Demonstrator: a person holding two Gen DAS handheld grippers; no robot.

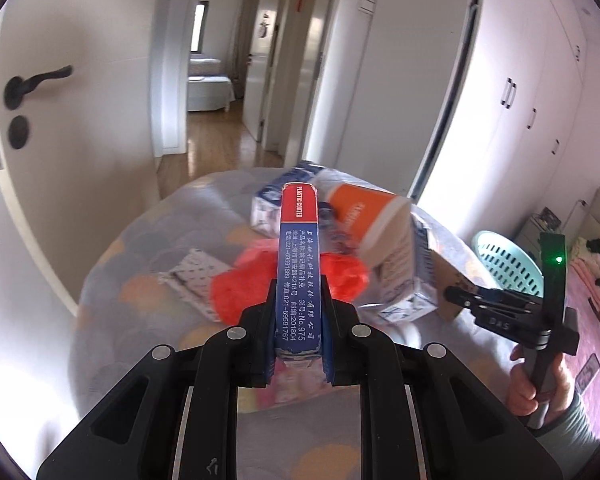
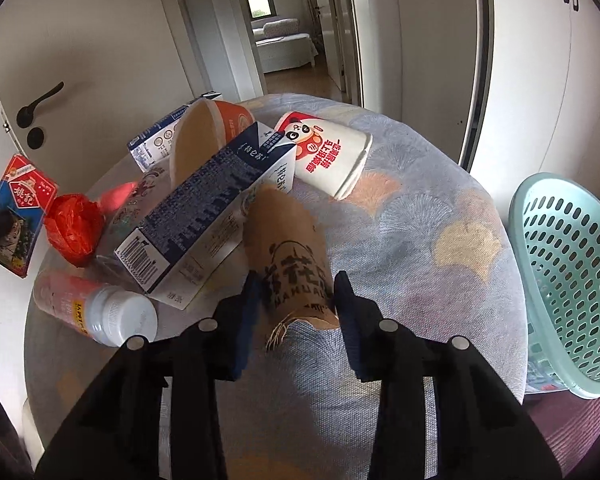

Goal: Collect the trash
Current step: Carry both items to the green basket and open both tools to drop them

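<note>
We see the left gripper [image 1: 299,300] clamped on a card box [image 1: 299,256], red at its far end and blue with white print nearer, held edge-up above a bed [image 1: 148,248] with a patterned cover. Beyond it lie an orange cup [image 1: 370,216] on its side, a red bag [image 1: 240,292], a blue-and-white carton [image 1: 266,210] farther off and another carton [image 1: 404,280] to the right. At the right edge a hand [image 1: 528,376] holds the right gripper [image 1: 456,294], which reaches toward a brown paper cup [image 1: 450,280]; whether it grips we cannot tell. A green basket [image 1: 504,260] stands behind it. At far left is a door [image 1: 80,120].
</note>
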